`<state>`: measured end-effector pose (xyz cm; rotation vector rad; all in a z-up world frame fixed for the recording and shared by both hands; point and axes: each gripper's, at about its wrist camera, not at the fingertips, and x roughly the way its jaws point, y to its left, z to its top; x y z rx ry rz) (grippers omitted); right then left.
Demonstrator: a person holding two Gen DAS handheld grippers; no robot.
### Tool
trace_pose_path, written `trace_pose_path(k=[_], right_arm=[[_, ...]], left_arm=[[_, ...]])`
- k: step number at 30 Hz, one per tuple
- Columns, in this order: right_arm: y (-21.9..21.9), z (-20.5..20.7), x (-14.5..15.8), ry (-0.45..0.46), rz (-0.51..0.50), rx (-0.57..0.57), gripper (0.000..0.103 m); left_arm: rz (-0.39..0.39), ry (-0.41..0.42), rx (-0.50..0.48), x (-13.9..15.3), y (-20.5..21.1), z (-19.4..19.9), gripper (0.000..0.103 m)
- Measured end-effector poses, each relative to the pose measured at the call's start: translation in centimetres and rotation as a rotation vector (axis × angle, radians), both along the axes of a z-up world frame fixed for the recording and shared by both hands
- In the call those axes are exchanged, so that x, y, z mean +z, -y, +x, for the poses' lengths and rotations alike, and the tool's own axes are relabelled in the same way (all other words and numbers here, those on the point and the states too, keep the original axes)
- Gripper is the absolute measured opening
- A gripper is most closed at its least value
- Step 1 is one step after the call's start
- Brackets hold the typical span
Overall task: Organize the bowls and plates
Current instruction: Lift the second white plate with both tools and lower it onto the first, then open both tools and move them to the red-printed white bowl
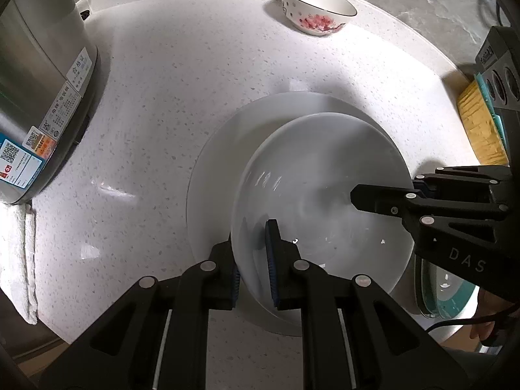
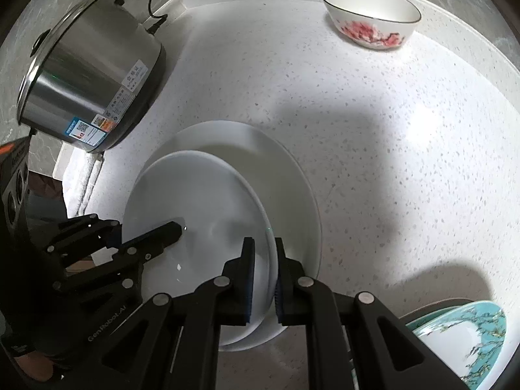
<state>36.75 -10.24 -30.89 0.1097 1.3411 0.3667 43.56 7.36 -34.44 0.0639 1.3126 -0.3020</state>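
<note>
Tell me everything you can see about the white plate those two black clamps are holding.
The smaller white plate is plain, glossy and looks ceramic, round with a shallow dished middle and no pattern. It sits tilted over a larger white plate on the speckled countertop; whether they touch is unclear. The left hand-held gripper pinches its rim on one side, and the right hand-held gripper pinches the opposite edge. A few tiny bright specks show on its surface.
</note>
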Motion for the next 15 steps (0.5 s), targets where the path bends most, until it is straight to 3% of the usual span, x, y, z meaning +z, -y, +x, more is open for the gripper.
trace_pose_path(k=[11, 15], right_arm=[[-0.6, 0.2, -0.3, 0.026, -0.05, 0.035, 0.011], [-0.9, 0.2, -0.3, 0.033, -0.067, 0.048, 0.008]], left_arm=[[0.007, 0.03, 0.022, 0.4, 0.1, 0.2, 0.015], [-0.008, 0.039, 0.035, 0.9, 0.1, 0.0, 0.023]])
